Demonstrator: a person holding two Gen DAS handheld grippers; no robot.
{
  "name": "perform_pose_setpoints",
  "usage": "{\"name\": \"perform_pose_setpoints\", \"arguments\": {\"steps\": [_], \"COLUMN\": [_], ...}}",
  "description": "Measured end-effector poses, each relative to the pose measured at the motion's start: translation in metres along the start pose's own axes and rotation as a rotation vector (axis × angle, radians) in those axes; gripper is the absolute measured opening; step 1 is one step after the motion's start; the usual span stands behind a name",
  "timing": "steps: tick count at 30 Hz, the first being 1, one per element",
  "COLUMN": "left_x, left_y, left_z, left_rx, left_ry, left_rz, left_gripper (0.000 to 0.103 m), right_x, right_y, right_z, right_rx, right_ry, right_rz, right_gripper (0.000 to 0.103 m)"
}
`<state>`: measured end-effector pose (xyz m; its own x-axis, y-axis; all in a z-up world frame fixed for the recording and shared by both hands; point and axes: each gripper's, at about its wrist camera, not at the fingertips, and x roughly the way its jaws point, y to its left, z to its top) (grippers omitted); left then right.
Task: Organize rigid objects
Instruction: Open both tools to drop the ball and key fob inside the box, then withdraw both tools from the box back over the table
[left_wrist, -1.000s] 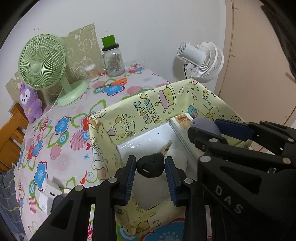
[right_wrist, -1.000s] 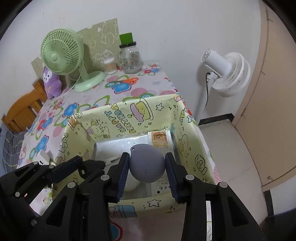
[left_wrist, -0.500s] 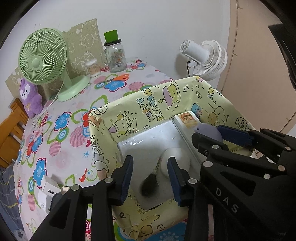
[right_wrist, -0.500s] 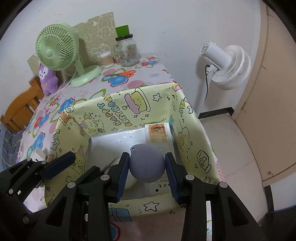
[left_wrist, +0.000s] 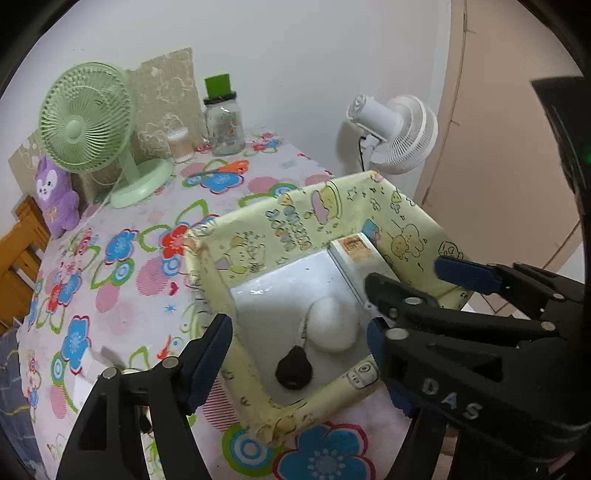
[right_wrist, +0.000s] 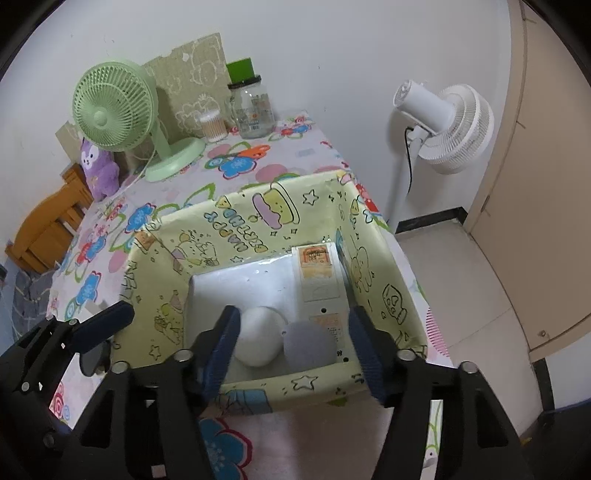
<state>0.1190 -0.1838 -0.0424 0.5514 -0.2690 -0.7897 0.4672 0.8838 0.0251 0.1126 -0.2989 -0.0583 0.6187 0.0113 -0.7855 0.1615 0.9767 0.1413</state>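
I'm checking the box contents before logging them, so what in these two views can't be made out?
- Grey egg-shaped object: hidden in the left wrist view behind the right gripper.
- Black plug: hidden in the right wrist view by the box near wall.
- White flat pack: label print too small to read.
- White item beside the box: partly covered by the left gripper, whose jaws are opening.
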Motion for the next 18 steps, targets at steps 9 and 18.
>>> {"name": "perform_pose_setpoints", "arguments": {"steps": [9, 18], "left_x": [-0.029, -0.053], "left_y": [0.009, 0.024], "left_z": [-0.010, -0.025], "left_rx": [-0.008, -0.029], "left_ry": [-0.069, -0.112], "left_rz": [0.024, 0.042], "left_gripper": [0.090, 0.094], "right_x": [-0.028, -0.051], "right_y": [0.012, 0.033], "right_z": [-0.008, -0.019], "right_rx": [-0.009, -0.031], "right_ry": [-0.060, -0.108], "right_rz": [-0.004, -0.001], "right_gripper": [0.076, 0.080]}}
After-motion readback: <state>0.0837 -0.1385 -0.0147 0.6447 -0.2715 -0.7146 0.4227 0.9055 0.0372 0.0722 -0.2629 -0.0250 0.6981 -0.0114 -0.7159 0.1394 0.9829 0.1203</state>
